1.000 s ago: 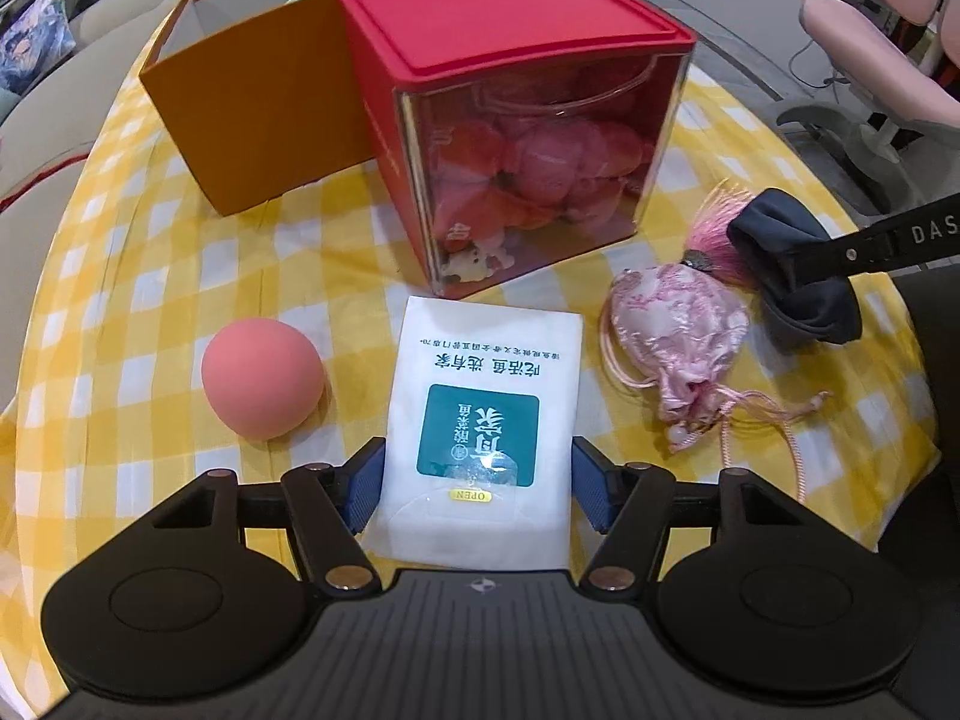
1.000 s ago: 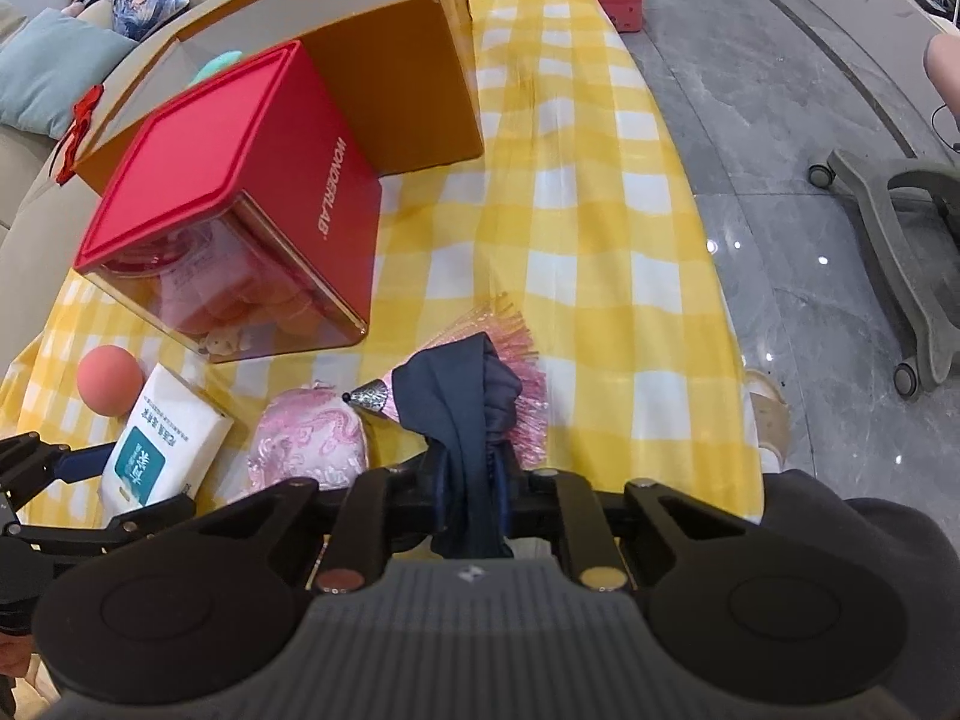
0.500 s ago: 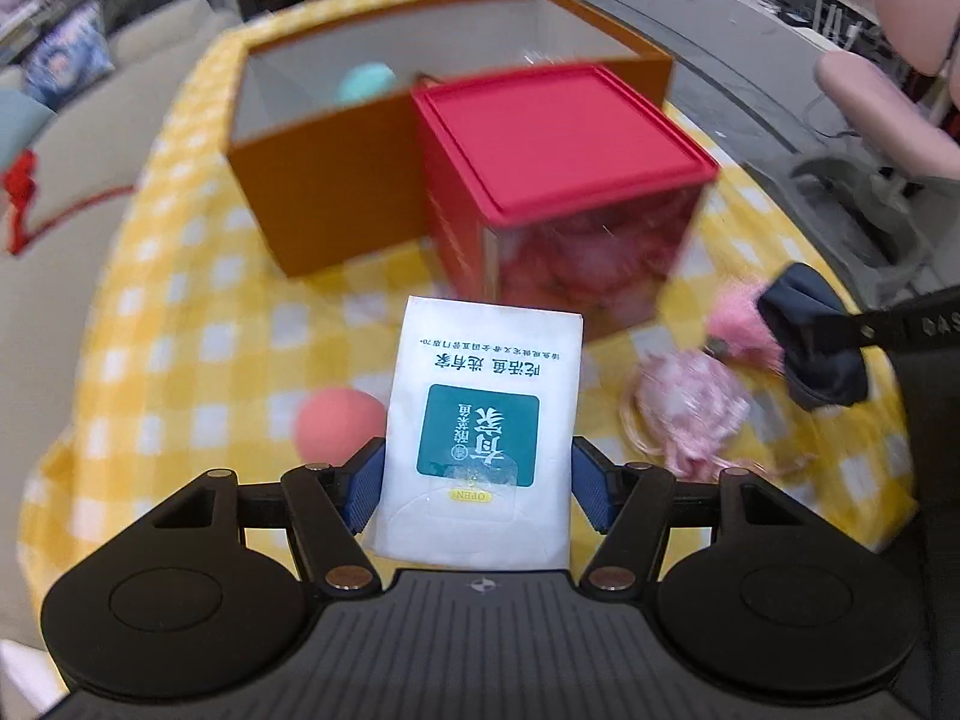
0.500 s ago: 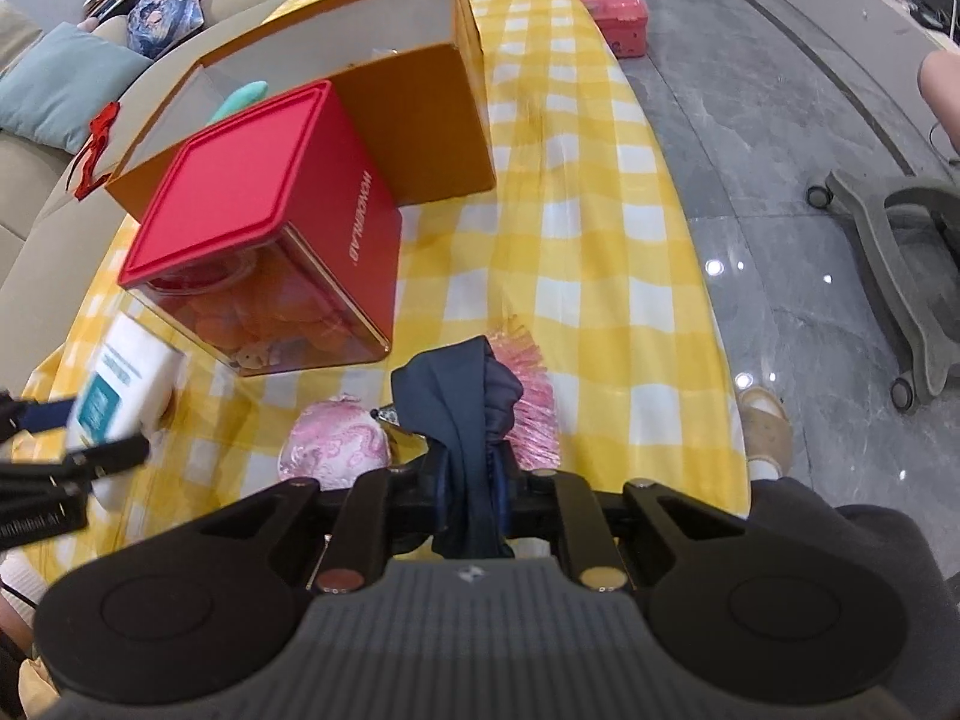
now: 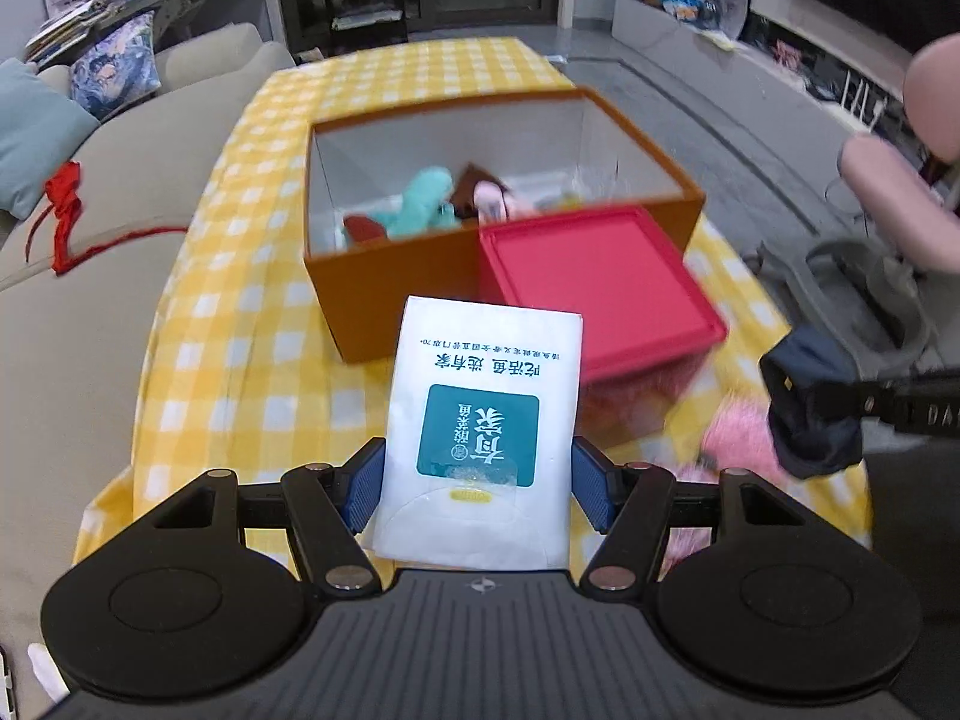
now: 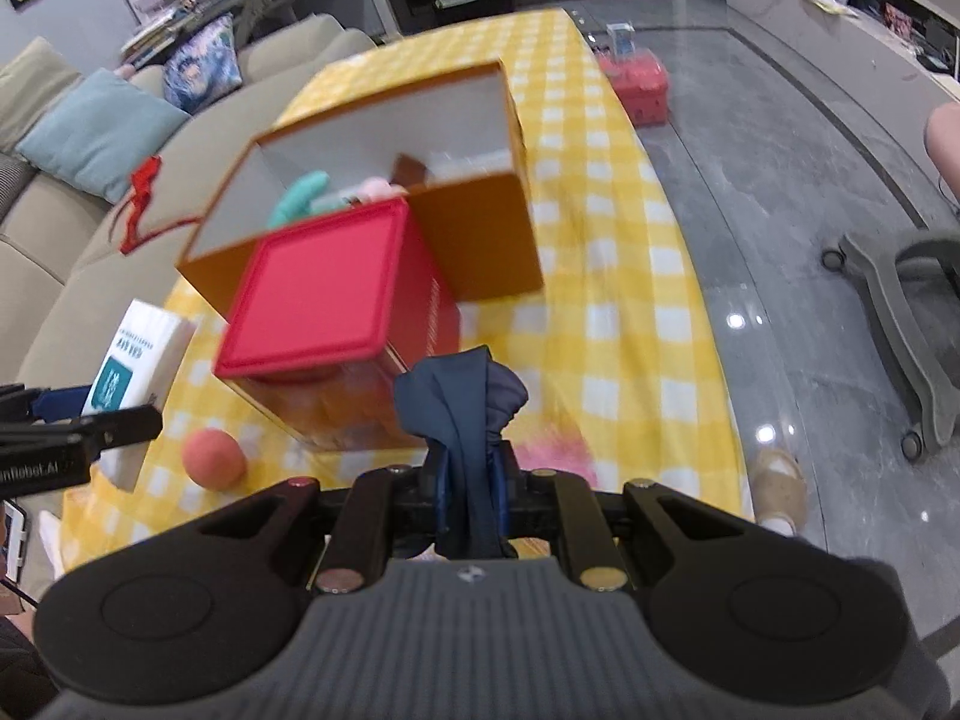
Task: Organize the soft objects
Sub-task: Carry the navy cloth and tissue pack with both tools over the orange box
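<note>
Left hand-held gripper (image 5: 477,480) clamps the light, squashy tissue pack (image 5: 483,420) by its edges; right hand-held gripper (image 6: 468,498) pinches limp navy cloth (image 6: 459,402).

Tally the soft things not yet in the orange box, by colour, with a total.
White: 1, tissue pack held in the left gripper
Navy: 1, cloth held in the right gripper
Pink: 2, ball and tasselled pouch, both on the table
Total: 4
</note>
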Demonstrator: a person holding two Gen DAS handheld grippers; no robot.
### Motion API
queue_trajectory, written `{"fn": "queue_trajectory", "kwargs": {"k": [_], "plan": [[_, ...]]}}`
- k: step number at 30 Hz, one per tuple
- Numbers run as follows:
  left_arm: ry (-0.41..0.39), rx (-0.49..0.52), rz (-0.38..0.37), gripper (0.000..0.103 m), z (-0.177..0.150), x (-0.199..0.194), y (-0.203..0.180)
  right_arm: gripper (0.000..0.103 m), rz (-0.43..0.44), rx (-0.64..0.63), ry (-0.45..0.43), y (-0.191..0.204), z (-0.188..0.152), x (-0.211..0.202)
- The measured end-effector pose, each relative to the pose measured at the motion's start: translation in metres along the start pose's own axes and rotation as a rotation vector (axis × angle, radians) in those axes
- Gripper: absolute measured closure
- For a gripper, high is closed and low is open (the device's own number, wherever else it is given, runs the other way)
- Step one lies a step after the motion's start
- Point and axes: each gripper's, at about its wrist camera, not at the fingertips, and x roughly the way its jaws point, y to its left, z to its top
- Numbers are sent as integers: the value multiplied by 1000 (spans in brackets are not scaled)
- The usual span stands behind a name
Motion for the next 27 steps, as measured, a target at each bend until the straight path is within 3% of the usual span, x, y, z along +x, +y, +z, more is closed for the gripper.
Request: {"fn": "queue_trajectory", "kwargs": {"k": [5, 8, 17, 24, 27], "plan": [[16, -41, 25, 29, 19, -4, 6, 90, -50, -65, -53, 12, 17, -8], [22, -91, 7, 29, 29, -2, 12, 90, -6, -62, -80, 11, 31, -12], [-62, -98, 70, 29, 85, -7, 1, 90, -2, -125, -162, 18, 88, 1], [-89, -166, 88, 29, 132, 19, 3, 90, 43, -175, -227, 26, 141, 24], [-48, -136, 119, 29, 154, 40, -1, 90, 66, -173, -239, 27, 160, 38]]}}
